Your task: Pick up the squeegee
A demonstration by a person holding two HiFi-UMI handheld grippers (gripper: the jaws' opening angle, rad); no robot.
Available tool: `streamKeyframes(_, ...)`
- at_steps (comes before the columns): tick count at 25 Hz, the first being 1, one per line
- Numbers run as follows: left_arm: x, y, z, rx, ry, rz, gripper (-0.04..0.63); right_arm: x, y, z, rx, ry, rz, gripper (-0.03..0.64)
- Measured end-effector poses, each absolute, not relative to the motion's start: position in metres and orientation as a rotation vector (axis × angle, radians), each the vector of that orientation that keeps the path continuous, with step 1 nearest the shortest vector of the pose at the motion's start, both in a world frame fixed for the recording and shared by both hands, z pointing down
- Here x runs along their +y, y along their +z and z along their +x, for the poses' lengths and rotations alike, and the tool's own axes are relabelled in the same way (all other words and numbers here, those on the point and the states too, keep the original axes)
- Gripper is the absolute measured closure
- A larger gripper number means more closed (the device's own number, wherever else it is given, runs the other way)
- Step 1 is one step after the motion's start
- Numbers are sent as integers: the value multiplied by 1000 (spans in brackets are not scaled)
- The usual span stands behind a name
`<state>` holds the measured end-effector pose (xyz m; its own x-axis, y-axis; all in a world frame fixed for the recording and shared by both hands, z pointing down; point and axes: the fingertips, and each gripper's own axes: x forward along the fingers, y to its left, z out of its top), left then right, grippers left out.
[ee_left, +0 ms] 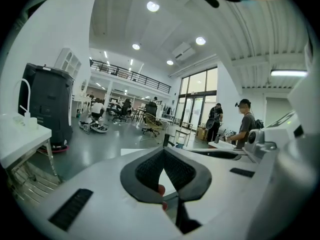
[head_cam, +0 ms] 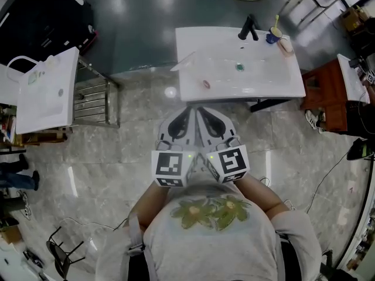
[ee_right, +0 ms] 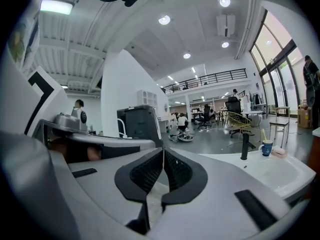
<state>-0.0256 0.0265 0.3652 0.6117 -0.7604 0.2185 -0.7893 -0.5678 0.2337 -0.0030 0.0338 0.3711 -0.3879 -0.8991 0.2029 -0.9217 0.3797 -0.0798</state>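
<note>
A pale, flat squeegee (head_cam: 183, 62) lies on the left edge of the white washbasin top (head_cam: 275, 84) and sticks out over its corner. I hold both grippers side by side close to my chest, pointing at the basin and well short of it. My left gripper (head_cam: 188, 111) is shut with its pads meeting at the tips (ee_left: 163, 150) and nothing held. My right gripper (head_cam: 205, 111) is shut and empty too, jaws together (ee_right: 163, 150). The squeegee does not show in either gripper view.
On the basin stand a black faucet (head_cam: 248, 27), a blue cup (head_cam: 273, 37) with a brush, a soap bar (head_cam: 286, 45) and a small pink object (head_cam: 206, 84). A second white basin (head_cam: 47, 89) with a metal rack (head_cam: 96, 101) stands left; a wooden stand (head_cam: 328, 92) right.
</note>
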Motion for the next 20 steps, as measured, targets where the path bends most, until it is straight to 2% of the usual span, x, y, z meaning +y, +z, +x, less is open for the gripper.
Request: streamKeyframes(20,-24,393,-30,-1068,214,2584,588,-23,401,-9,-2369,291,1678,592)
